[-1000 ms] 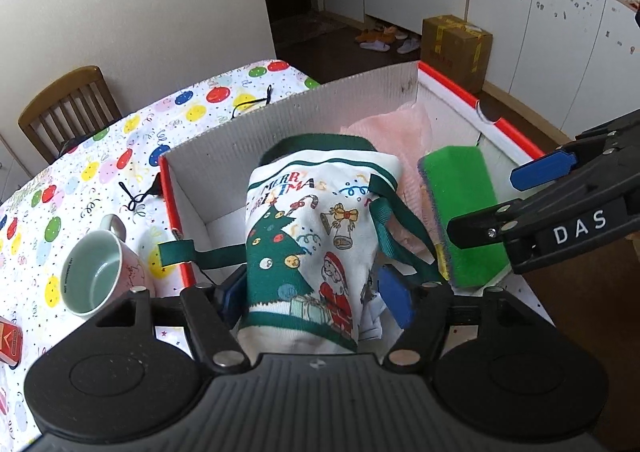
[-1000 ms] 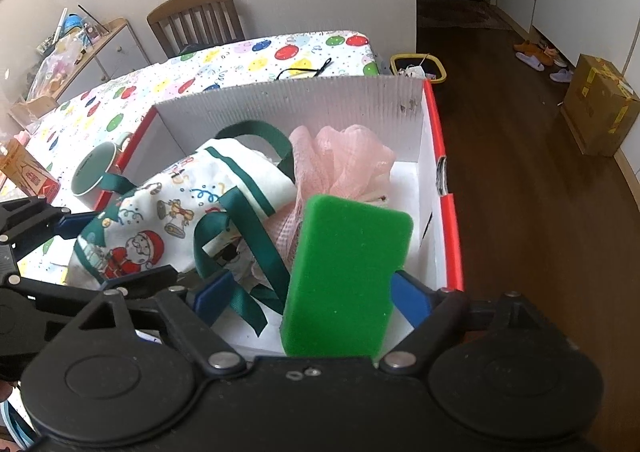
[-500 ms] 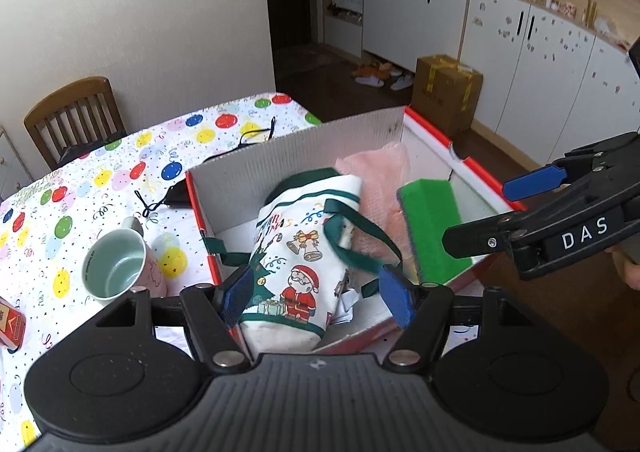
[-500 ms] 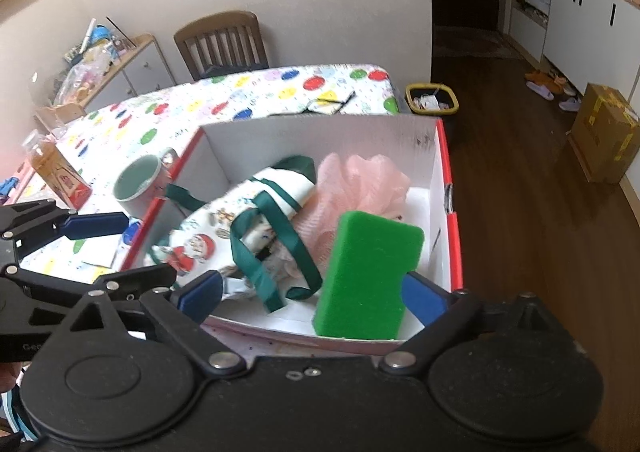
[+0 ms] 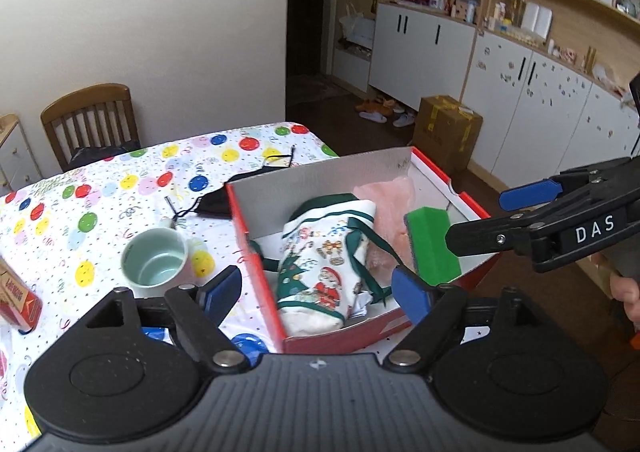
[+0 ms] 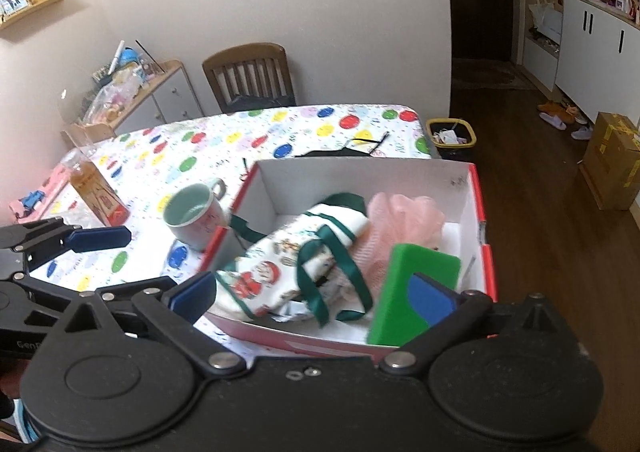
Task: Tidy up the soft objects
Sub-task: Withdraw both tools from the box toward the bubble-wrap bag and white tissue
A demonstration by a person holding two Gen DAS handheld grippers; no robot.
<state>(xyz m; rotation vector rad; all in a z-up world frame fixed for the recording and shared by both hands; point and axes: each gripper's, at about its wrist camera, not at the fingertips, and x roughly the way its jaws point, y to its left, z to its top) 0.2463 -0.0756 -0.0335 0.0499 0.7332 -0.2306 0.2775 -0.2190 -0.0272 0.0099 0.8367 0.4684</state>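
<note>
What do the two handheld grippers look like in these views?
Both the left gripper and the right gripper are black plastic, with round discs at the finger pivots and blue pads on the fingers. The right gripper carries a white "DAS" label.

Three soft items, all in the box [image 5: 256, 248].
Christmas-print bag [image 5: 324, 264], white with green straps, lies on its side at left; pink mesh pouf [image 5: 390, 208] sits behind, touching it; green sponge [image 5: 430, 244] stands on edge at right wall.
</note>
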